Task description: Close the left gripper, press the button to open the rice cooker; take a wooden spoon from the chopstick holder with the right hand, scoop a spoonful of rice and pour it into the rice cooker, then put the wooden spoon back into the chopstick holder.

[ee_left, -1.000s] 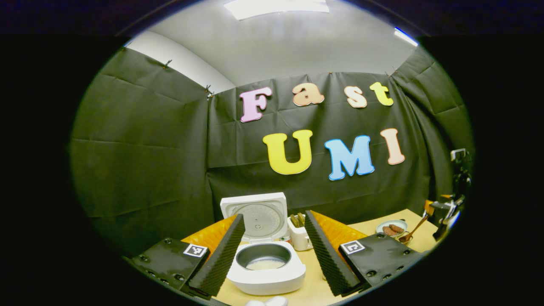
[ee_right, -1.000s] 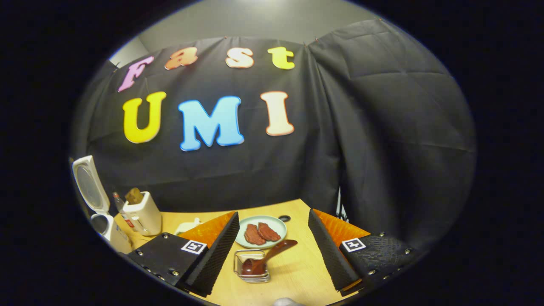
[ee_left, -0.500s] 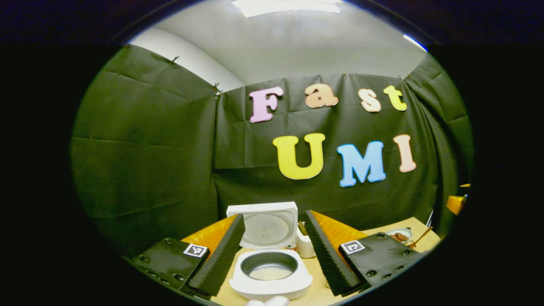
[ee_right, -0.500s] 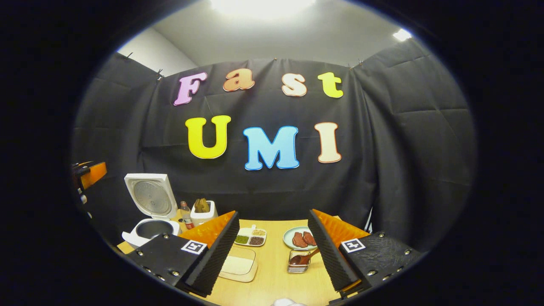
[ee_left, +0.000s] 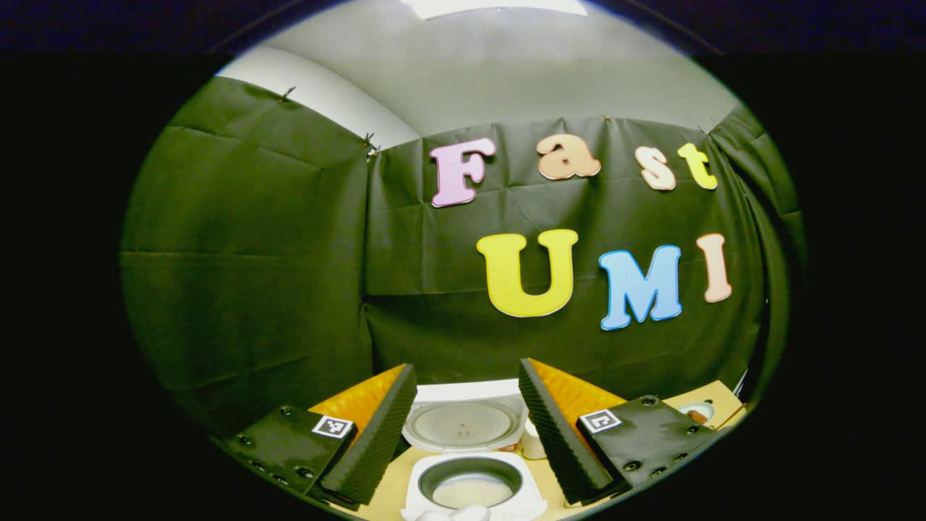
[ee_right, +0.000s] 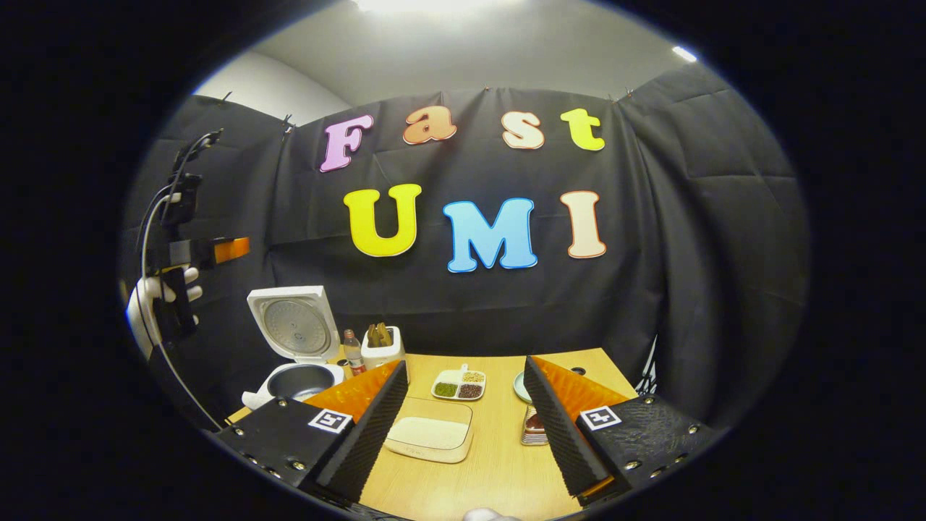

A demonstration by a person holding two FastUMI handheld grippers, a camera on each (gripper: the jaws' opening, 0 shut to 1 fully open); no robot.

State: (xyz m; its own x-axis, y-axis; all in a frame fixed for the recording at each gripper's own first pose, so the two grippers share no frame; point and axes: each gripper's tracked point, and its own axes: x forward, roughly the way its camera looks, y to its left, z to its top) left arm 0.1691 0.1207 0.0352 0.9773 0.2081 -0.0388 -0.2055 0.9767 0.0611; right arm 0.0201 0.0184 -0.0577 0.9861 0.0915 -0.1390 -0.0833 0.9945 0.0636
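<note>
The ribbed black fingers of the right gripper [ee_right: 463,427] are seen spread wide and empty above the light wooden table [ee_right: 499,463], nothing being held between them. Framed in the gap, a shallow rectangular container of white rice [ee_right: 430,438] lies just ahead; beyond it a small white divided dish of green and dark grains [ee_right: 459,386] is set. To the far left of the right gripper view, the white rice cooker [ee_right: 295,378] stands with its lid [ee_right: 293,323] raised, a small bottle [ee_right: 353,352] and the white chopstick holder [ee_right: 383,351] with brown wooden utensils just beside it.

The left gripper [ee_left: 466,427] is likewise released, its fingers parted over the open cooker; in its own view the dark inner pot [ee_left: 470,483] is shown with a pale layer of rice at the bottom. In the right gripper view the same tool is held up and clear of the table by a white-gloved hand [ee_right: 163,297].

The cooker being open with rice in it, and nothing being gripped, either the spoon has yet to be fetched or the task is at its close; which, cannot be told. If the former, the chopstick holder must be reached and a wooden spoon handle pinched by the right fingers.
</note>
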